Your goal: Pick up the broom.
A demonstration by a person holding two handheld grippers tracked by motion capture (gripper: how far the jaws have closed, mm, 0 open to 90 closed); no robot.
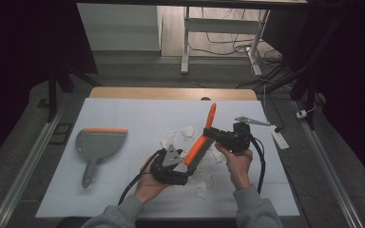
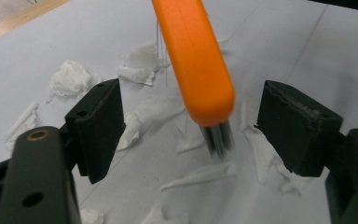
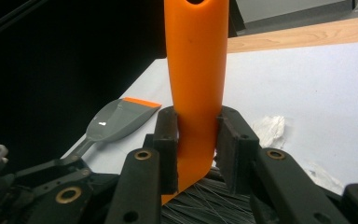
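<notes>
While clamped by its handle in the right gripper (image 3: 196,154), one orange hand brush (image 1: 202,141) is held tilted above scattered tissue scraps (image 2: 72,77) (roughly a dozen); stiff, light, best gripped mid-handle. One left gripper (image 2: 189,128) stands apart around its tip, untouching. One grey dustpan (image 1: 98,145) is catalogued well left.

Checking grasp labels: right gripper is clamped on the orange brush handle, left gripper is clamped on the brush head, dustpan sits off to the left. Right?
Not quite. The left gripper is open: in the left gripper view the brush head hangs between its pads without touching either. The right gripper is clamped on the handle, and the dustpan sits off to the left.
</notes>
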